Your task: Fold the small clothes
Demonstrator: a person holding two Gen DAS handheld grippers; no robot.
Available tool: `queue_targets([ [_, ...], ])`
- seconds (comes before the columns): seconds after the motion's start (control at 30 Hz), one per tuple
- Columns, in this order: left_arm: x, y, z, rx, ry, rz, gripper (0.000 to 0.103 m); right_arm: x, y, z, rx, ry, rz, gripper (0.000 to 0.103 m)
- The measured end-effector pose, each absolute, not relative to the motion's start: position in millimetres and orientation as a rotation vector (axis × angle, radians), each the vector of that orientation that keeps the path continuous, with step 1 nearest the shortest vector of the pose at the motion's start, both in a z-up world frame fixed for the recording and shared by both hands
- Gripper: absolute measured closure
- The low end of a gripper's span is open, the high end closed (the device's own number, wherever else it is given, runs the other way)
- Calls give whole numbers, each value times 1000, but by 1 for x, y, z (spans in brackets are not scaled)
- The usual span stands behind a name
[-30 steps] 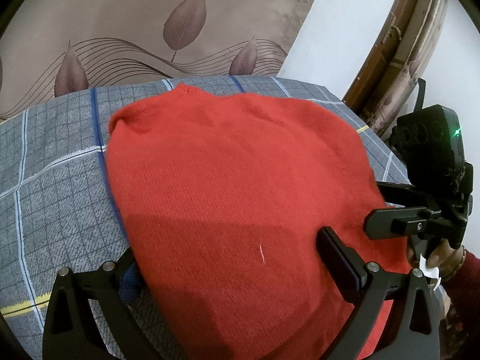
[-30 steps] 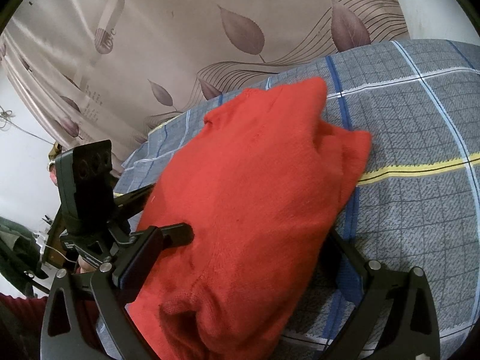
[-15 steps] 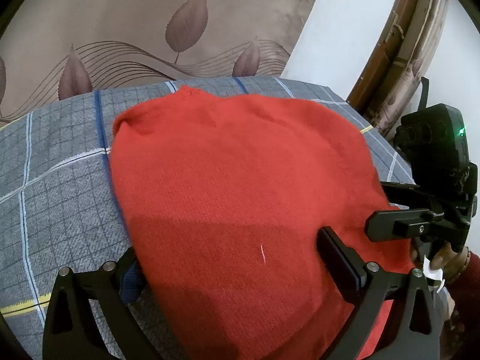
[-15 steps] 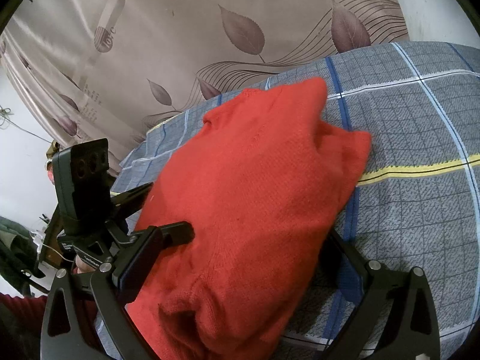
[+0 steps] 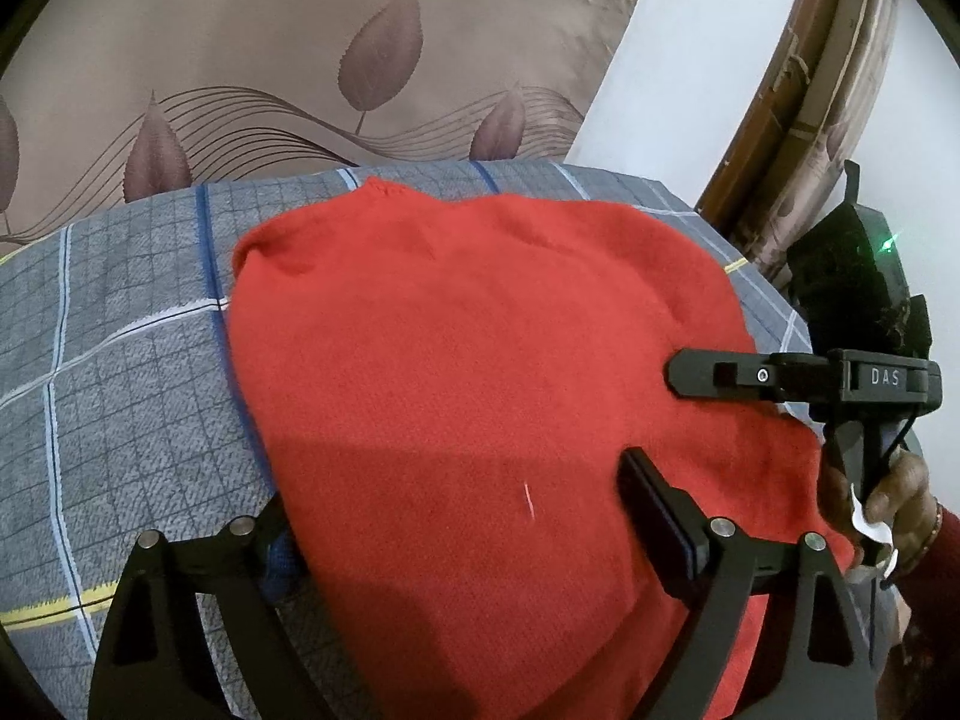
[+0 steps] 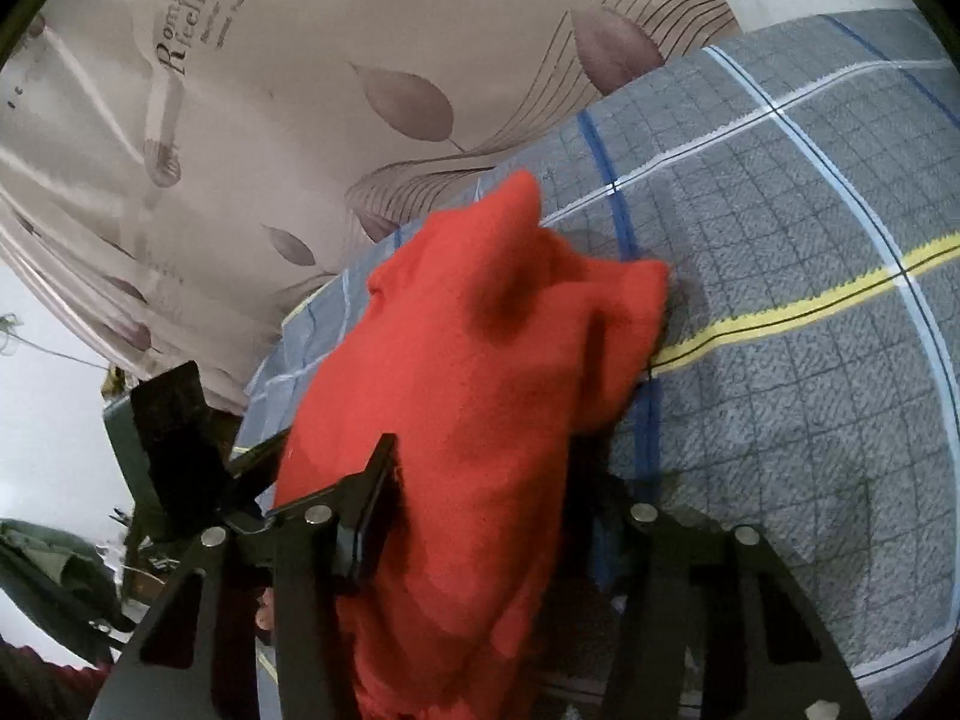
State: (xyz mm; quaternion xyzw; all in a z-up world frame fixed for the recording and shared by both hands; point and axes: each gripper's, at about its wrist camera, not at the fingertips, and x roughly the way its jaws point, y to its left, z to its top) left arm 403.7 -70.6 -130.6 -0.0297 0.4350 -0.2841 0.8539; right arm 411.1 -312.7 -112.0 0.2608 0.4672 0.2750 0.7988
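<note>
A red knit garment (image 5: 480, 360) lies on a grey checked bedspread (image 5: 120, 360). My left gripper (image 5: 462, 516) straddles its near edge with wide-spread jaws, one finger under the cloth and one on top. My right gripper (image 6: 486, 498) has its jaws closed in on a bunched fold of the red garment (image 6: 480, 360) and lifts that edge off the bed. The right gripper also shows at the right of the left wrist view (image 5: 720, 375). The left gripper also shows at the left of the right wrist view (image 6: 240, 480).
A beige curtain with leaf print (image 5: 300, 60) hangs behind the bed. A white wall and a wooden frame (image 5: 810, 90) stand at the right. The bedspread (image 6: 810, 360) stretches to the right with a yellow stripe (image 6: 810, 300).
My right gripper has narrowed onto the garment's edge and lifted it, bunching the cloth upward. The left gripper has barely moved.
</note>
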Motion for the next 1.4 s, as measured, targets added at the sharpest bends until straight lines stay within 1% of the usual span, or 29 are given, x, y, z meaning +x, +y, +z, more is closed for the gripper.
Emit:
queue_targets([
  [0.13, 405, -66, -130, -99, 925, -607, 13, 414, -317, -112, 597, 1004, 605, 47],
  [0.27, 406, -58, -130, -154, 927, -617, 13, 416, -340, -111, 683, 956, 572, 41],
  [0.43, 406, -55, -131, -185, 922, -619, 12, 420, -363, -103, 683, 903, 507, 40],
  [0.57, 404, -53, -130, -193, 916, -616, 12, 434, -346, -87, 569, 911, 511, 41],
  [0.6, 403, -53, -130, -195, 914, -614, 12, 438, -339, -85, 534, 919, 512, 48],
  [0.63, 403, -52, -130, -199, 912, -614, 12, 446, -329, -84, 472, 945, 511, 82],
  [0.67, 403, -52, -130, -205, 910, -613, 12, 451, -320, -84, 418, 969, 503, 93],
  [0.73, 402, -49, -129, -220, 903, -605, 12, 456, -307, -79, 338, 955, 506, 93],
  [0.83, 402, -44, -130, -255, 899, -603, 12, 463, -311, -67, 357, 879, 531, 94],
  [0.93, 402, -40, -131, -276, 899, -599, 12, 475, -329, -87, 397, 914, 459, 96],
  [1.0, 401, -40, -131, -273, 899, -597, 12, 475, -336, -106, 422, 973, 461, 97],
  [1.07, 400, -42, -130, -257, 897, -591, 11, 475, -336, -102, 399, 969, 455, 95],
  [1.13, 400, -44, -130, -246, 899, -587, 11, 476, -338, -106, 424, 991, 454, 89],
  [1.27, 400, -46, -129, -236, 894, -576, 10, 445, -361, -80, 540, 864, 438, 87],
  [1.3, 401, -46, -129, -236, 893, -577, 10, 427, -366, -67, 551, 821, 458, 83],
  [1.33, 401, -46, -129, -236, 892, -577, 10, 416, -366, -59, 550, 807, 476, 75],
  [1.37, 401, -46, -129, -236, 892, -576, 10, 398, -364, -51, 542, 804, 513, 71],
  [1.4, 401, -46, -129, -237, 892, -577, 10, 382, -361, -45, 530, 810, 550, 64],
])
